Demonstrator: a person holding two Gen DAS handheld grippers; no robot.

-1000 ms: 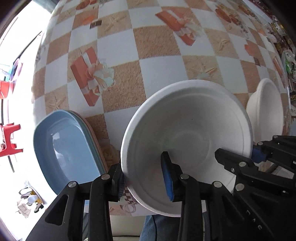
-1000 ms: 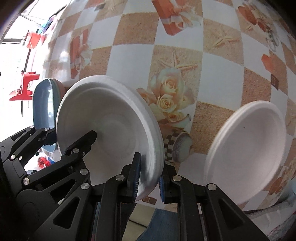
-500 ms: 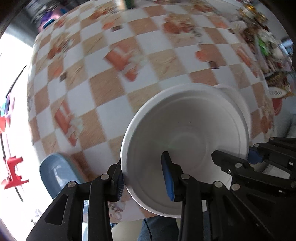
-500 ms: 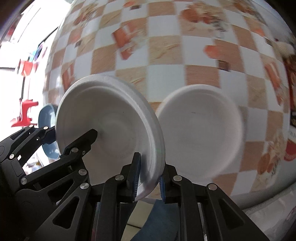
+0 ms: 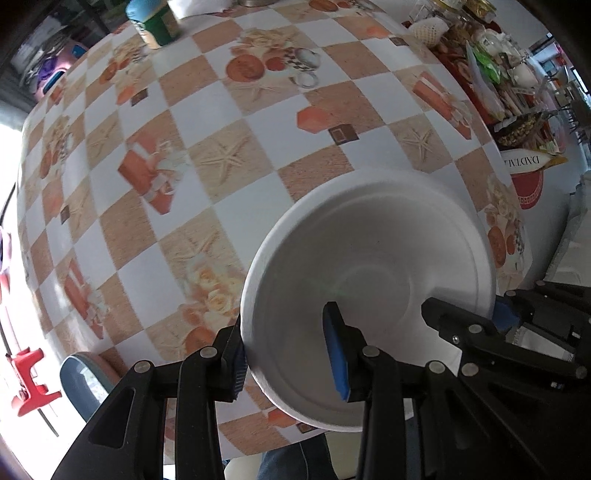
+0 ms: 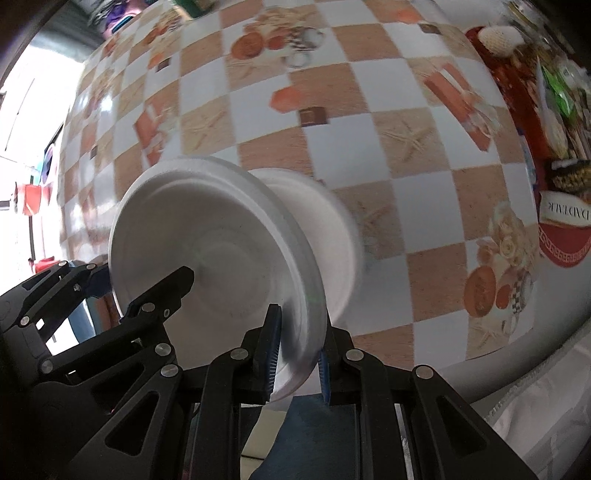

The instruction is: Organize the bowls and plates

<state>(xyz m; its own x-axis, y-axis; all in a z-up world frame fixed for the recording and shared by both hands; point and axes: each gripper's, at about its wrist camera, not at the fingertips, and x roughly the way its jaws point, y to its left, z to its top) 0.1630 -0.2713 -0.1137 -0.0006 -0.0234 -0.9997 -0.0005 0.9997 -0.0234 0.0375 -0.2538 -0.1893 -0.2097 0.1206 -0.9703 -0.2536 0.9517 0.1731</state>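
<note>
My left gripper [image 5: 290, 354] and my right gripper [image 6: 297, 356] both grip the rim of one white foam bowl [image 5: 369, 295], held tilted above the table's front edge. In the right wrist view the bowl [image 6: 207, 258] fills the left centre, and a second white foam bowl [image 6: 328, 236] shows just behind it, blurred. The right gripper's fingers [image 5: 465, 332] show at the bowl's right rim in the left wrist view. A stack of plates with a blue one on top [image 5: 83, 384] sits at the lower left table edge.
The table wears a checked cloth [image 5: 229, 122] with printed gifts and starfish. A green jar [image 5: 155, 22] stands at the far edge. Packets and jars [image 5: 498, 66] crowd the far right. A red stool [image 5: 29, 384] stands on the floor at left.
Both grippers have swung right along the table with the bowl. The blue plate stack has slid to the lower left. The second white bowl now lies hidden behind the held one.
</note>
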